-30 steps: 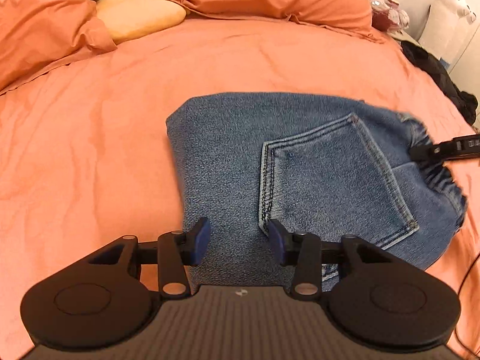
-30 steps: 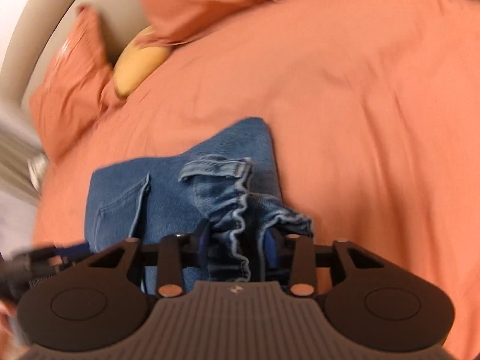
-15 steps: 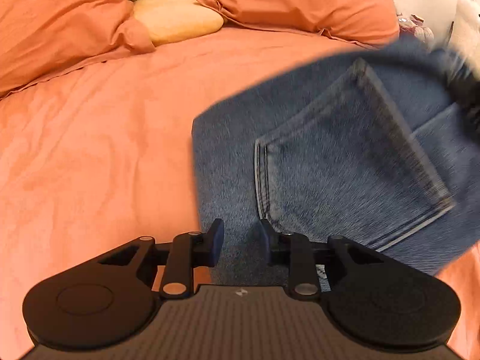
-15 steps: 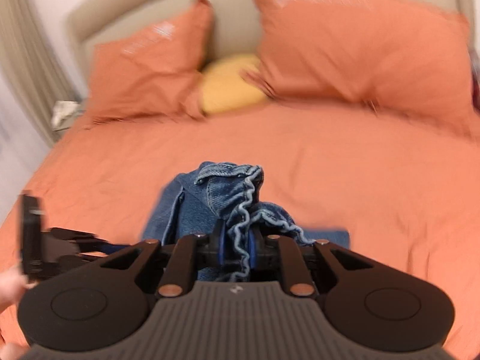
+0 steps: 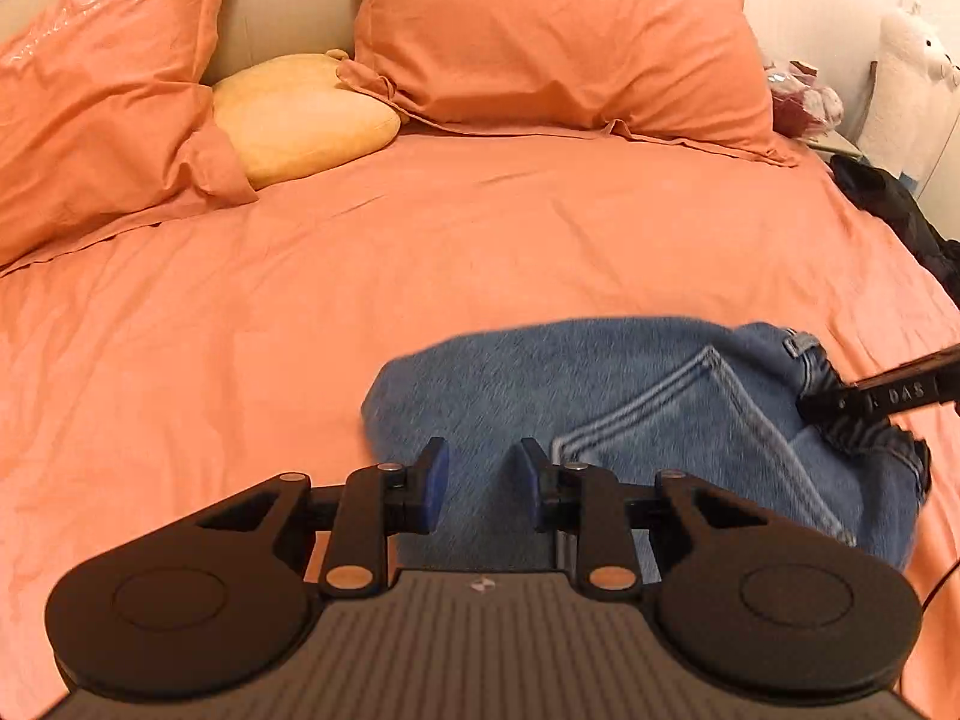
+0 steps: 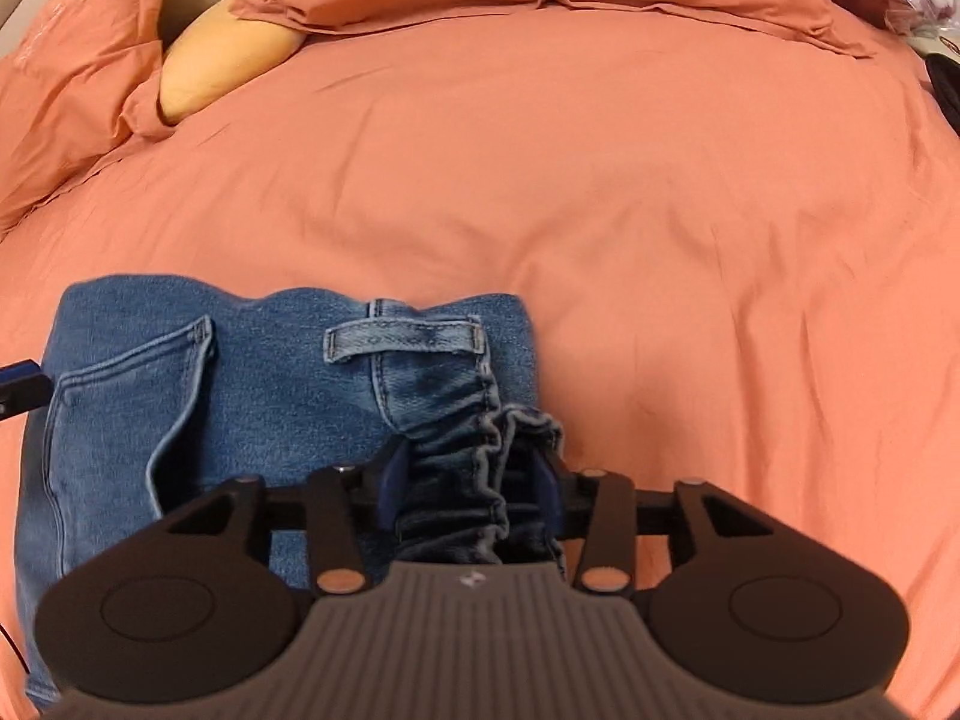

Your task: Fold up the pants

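The blue denim pants (image 5: 600, 396) lie folded into a compact bundle on the orange bedsheet (image 5: 300, 300), back pocket up; they also show in the right wrist view (image 6: 270, 396). My left gripper (image 5: 477, 480) is open, its blue pads over the bundle's left part, holding nothing. My right gripper (image 6: 471, 480) has its jaws apart around the elastic waistband (image 6: 480, 468) at the bundle's right end. It shows from the side in the left wrist view (image 5: 840, 405).
Two orange pillows (image 5: 540, 36) and a yellow cushion (image 5: 300, 114) lie at the headboard. Dark clothing (image 5: 900, 210) and a white plush toy (image 5: 912, 84) sit at the right bedside.
The raised pants have come back down flat on the bed. The right gripper's jaws have widened on the waistband. The left gripper has opened wider again.
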The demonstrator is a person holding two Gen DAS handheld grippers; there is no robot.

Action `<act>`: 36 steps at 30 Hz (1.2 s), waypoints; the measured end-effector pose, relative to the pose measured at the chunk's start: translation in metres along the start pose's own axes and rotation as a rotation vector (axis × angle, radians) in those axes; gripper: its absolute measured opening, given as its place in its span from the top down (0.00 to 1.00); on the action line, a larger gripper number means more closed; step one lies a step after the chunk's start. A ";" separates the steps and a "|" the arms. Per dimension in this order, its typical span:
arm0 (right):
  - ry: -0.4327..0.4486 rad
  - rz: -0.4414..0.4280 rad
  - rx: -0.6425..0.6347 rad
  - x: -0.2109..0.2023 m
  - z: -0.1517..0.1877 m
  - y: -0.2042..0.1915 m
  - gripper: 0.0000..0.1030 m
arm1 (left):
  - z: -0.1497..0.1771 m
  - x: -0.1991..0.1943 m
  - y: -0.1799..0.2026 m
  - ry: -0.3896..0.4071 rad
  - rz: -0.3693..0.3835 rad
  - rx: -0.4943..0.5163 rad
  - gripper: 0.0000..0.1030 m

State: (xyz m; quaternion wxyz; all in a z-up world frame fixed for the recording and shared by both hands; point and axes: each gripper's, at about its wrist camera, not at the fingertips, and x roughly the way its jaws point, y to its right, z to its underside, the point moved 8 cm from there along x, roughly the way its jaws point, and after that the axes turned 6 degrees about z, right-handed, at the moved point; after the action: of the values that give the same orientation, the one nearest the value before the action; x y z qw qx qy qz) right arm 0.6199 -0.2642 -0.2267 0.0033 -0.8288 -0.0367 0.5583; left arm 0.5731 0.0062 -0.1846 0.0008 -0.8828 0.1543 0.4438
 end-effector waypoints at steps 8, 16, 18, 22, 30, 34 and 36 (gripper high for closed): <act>0.132 -0.044 -0.068 -0.070 -0.022 -0.016 0.66 | -0.010 0.001 0.005 0.018 -0.033 0.106 0.69; 0.117 0.043 -0.174 -0.042 -0.029 -0.042 1.00 | -0.010 0.014 0.002 -0.017 -0.070 0.088 0.71; 0.110 0.060 -0.161 -0.029 -0.028 -0.041 1.00 | -0.009 0.020 0.002 -0.037 -0.075 0.092 0.71; 0.114 0.090 -0.148 -0.013 -0.026 -0.039 1.00 | -0.006 0.030 -0.002 -0.063 -0.077 0.081 0.71; 0.186 0.090 -0.147 -0.051 -0.014 -0.042 0.99 | -0.001 0.001 -0.001 -0.057 -0.067 0.058 0.72; 0.215 0.044 -0.222 -0.091 0.022 -0.044 0.99 | 0.023 -0.039 0.010 -0.036 -0.008 0.135 0.72; 0.222 0.024 -0.260 -0.104 0.044 -0.045 0.99 | 0.040 -0.054 0.016 -0.042 0.011 0.181 0.72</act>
State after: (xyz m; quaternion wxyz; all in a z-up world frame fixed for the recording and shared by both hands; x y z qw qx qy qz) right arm 0.5378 -0.2279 -0.1449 -0.1067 -0.8793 -0.0983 0.4537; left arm 0.5069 0.0115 -0.1644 0.0815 -0.8688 0.1984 0.4463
